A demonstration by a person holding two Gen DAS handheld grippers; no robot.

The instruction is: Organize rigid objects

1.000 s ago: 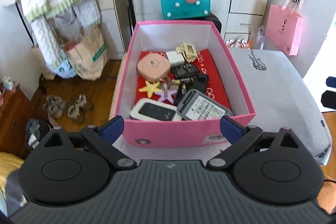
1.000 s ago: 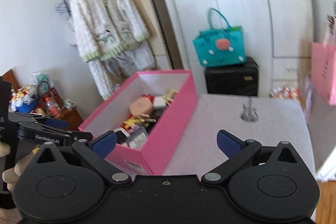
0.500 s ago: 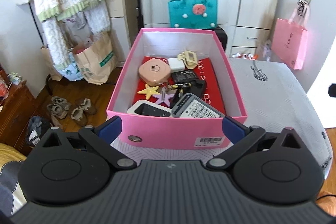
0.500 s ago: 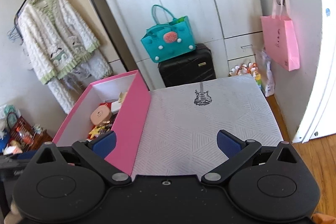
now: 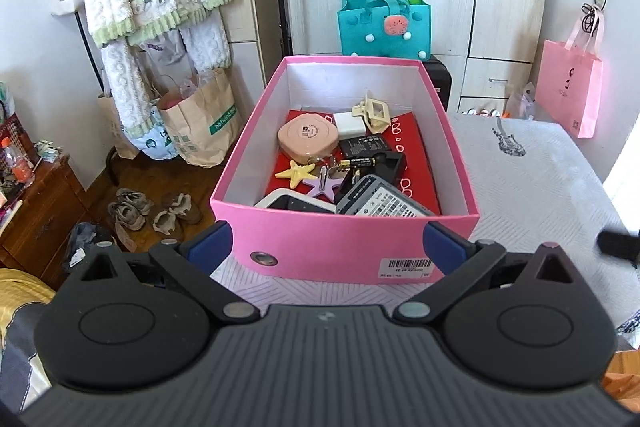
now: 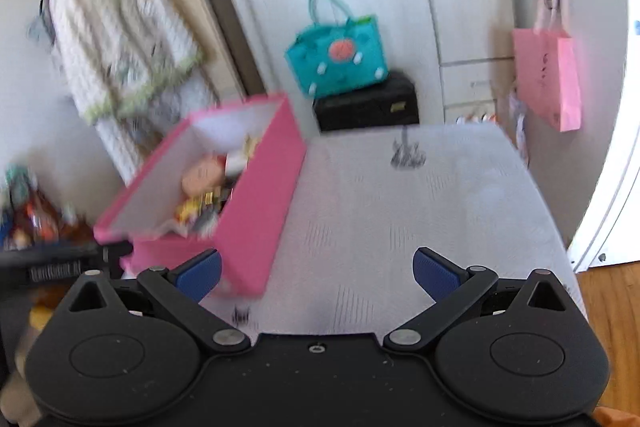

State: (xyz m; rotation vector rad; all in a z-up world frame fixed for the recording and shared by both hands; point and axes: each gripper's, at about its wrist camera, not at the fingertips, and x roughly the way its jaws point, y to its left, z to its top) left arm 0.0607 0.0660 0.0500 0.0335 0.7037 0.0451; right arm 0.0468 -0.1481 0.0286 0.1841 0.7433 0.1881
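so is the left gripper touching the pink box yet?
Cannot tell. In the left wrist view the left gripper is open, its fingertips overlapping the pink box front wall; no clear gap or contact. The right wrist view is blurred.

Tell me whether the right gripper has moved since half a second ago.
Yes. In the right wrist view the pink box and the guitar print on the table cover sit further right than before, so the right gripper has swung left, toward the box.

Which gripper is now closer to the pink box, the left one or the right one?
Left. The left gripper sits open directly before the pink box near wall. The right gripper is open beside the box's right corner, mostly over the white cloth.
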